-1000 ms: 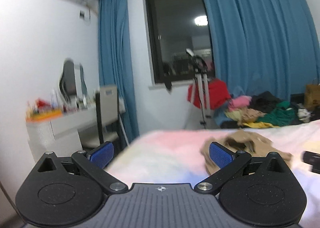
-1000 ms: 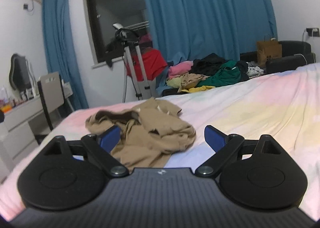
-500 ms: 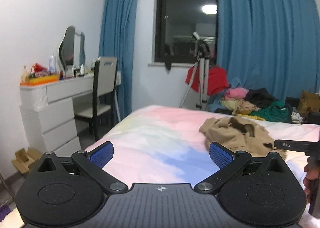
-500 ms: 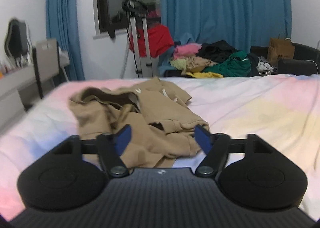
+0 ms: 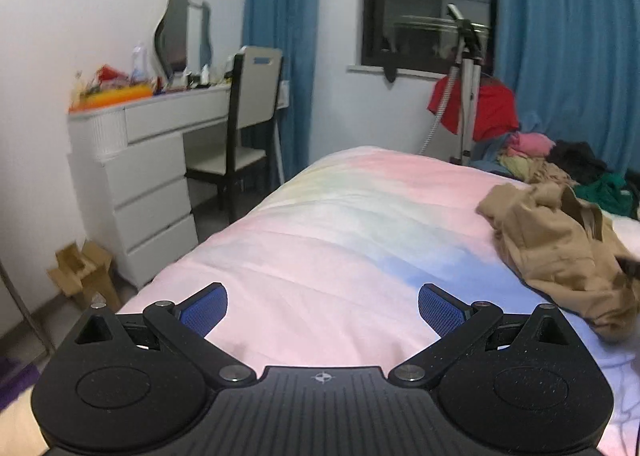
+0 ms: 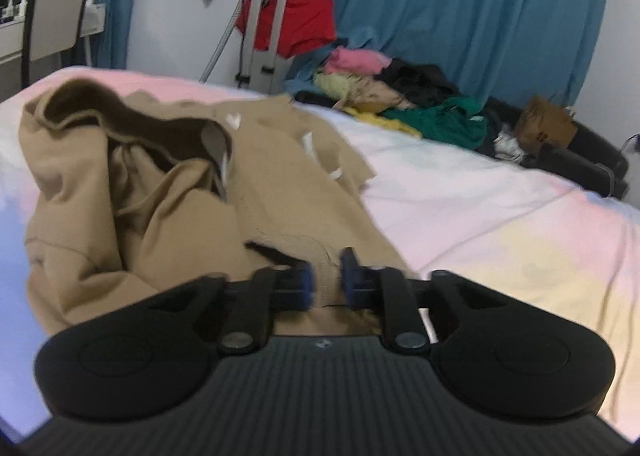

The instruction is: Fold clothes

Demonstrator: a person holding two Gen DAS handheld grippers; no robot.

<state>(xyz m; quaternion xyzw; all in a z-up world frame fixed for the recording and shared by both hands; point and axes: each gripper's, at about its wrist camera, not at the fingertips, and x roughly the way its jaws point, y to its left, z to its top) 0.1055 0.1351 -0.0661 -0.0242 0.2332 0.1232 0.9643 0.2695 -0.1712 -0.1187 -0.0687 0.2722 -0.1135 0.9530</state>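
While my left tongs point(image 5: 322, 306) are hovering apart, my right tongs point(image 6: 327, 282) are nipping the crumpled tan garment point(image 6: 168, 191), risking bunched layers lifting together.

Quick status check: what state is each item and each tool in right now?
tan garment: crumpled in a heap on the bed, not yet spread or folded.
right tool: fingers nearly closed around a fold at the garment's near edge; image blurred, firm grip uncertain.
left tool: wide open, empty, over bare bedspread, apart from the garment.
bed: pastel cover on, lightly wrinkled.
clothes pile: unsorted heap beyond the bed.
curtains: drawn open at the window.
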